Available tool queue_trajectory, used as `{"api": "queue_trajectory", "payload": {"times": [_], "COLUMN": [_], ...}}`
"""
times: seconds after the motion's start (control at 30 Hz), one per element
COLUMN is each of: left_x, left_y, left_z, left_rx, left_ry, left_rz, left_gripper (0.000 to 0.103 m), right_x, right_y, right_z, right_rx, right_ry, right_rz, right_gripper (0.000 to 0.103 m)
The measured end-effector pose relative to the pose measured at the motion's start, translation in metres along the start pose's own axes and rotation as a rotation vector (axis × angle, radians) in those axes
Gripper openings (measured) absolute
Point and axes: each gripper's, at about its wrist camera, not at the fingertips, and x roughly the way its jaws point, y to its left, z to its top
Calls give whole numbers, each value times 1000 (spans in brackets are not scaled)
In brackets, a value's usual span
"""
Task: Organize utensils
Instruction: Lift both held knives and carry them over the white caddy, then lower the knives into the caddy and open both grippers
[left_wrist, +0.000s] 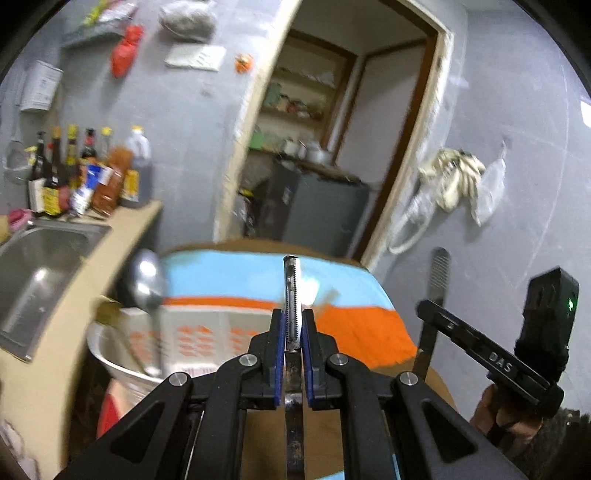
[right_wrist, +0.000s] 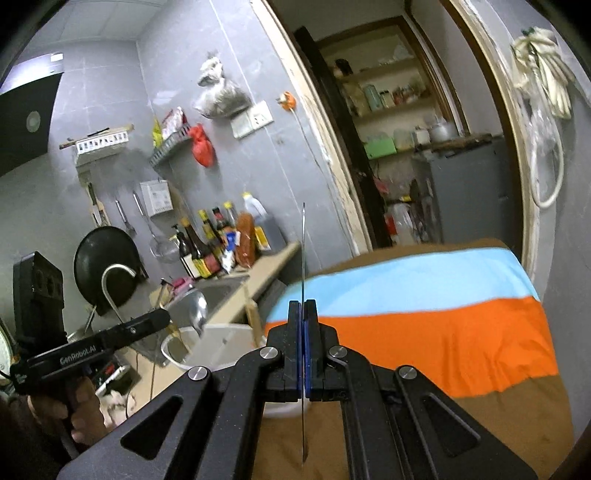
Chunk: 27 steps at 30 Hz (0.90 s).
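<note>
At the far left of the left wrist view a steel sink (left_wrist: 40, 273) is set into a tan counter, with a row of sauce bottles (left_wrist: 85, 173) at its back corner. Just right of the counter stands a white basket (left_wrist: 207, 332) with orange showing through its slots, inside a metal basin (left_wrist: 110, 354); a blurred spoon (left_wrist: 147, 280) stands upright in it, bowl end up. In the middle, the left gripper (left_wrist: 294, 328) has its blue-padded jaws pressed almost together on a flat metal utensil handle (left_wrist: 293, 295), seen edge-on, that sticks up past the fingertips and runs back down between the arms. Behind it lies a table under a cloth (left_wrist: 354, 325) banded blue, orange and brown. At the right, the right gripper (left_wrist: 430, 308) is carried by a hand (left_wrist: 506, 417), and a flat ridged metal utensil (left_wrist: 437, 280) rises from its tip.

In the right wrist view that gripper's jaws are clamped fully on the thin utensil, which shows edge-on as a fine line above the striped cloth. What kind of utensil either one is cannot be told.
</note>
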Motion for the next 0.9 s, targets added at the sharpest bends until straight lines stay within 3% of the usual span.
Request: {"api": "queue_trajectory", "payload": {"times": [0.37, 0.53, 0.9], "left_x": [-16, -7, 18], "left_y": [89, 112, 134], "left_z": [47, 51, 40], "left_rx": [-100, -162, -231], "left_ry": [-161, -193, -222], "left_rz": [70, 73, 33], "left_gripper": [8, 8, 8], "right_x": [38, 53, 71], "right_y": [64, 87, 86], "right_z": [50, 44, 14], "right_rx": [-3, -21, -21], "right_ry": [-175, -167, -121], "right_rz": [46, 45, 8], "right_gripper": [1, 1, 1]}}
